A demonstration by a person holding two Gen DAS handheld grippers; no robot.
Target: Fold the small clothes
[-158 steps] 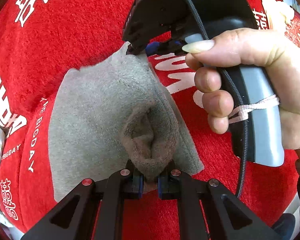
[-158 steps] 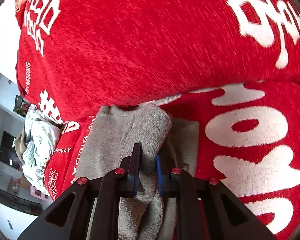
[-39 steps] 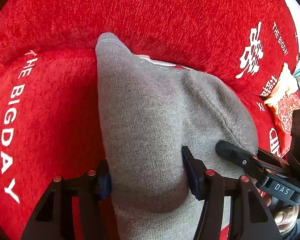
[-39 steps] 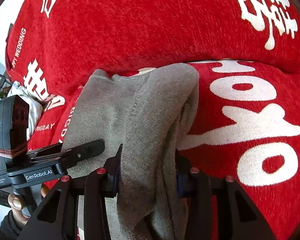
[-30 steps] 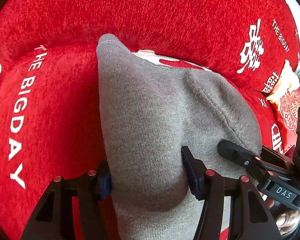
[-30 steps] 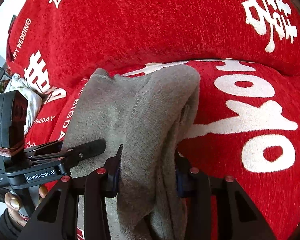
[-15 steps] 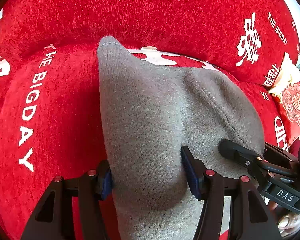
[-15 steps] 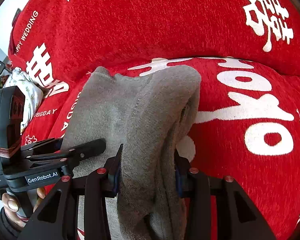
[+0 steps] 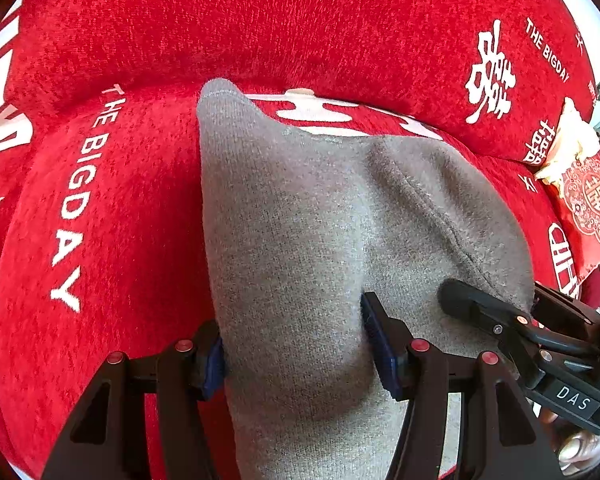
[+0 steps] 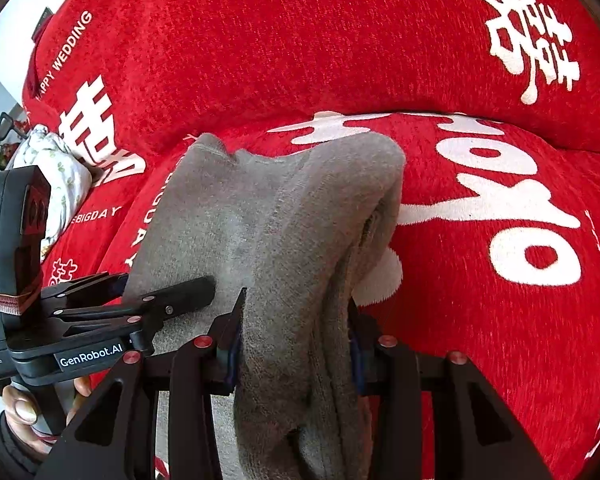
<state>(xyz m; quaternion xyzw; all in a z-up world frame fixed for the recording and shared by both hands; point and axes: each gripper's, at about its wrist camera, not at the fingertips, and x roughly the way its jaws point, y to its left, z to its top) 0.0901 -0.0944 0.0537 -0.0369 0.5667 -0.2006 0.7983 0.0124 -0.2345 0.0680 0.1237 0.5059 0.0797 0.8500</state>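
A grey knit garment [image 9: 324, 220] lies folded over on a red sofa cover, its far corner pointing toward the backrest. My left gripper [image 9: 296, 344] is shut on a thick bunch of its near edge. My right gripper [image 10: 296, 340] is shut on the doubled near edge of the same garment [image 10: 284, 216]. Each gripper shows in the other's view: the right one [image 9: 512, 328] at the lower right, the left one [image 10: 140, 304] at the lower left, side by side on the near edge.
The red sofa seat [image 9: 112, 208] carries white lettering, with the backrest [image 10: 300, 48] rising behind. A white floral cloth [image 10: 56, 176] lies at the far left. A red and cream cushion [image 9: 580, 184] sits at the far right.
Both grippers hold the garment's near edge as before and have drawn slightly back together; more of the seat's white lettering shows beyond the garment's far edge.
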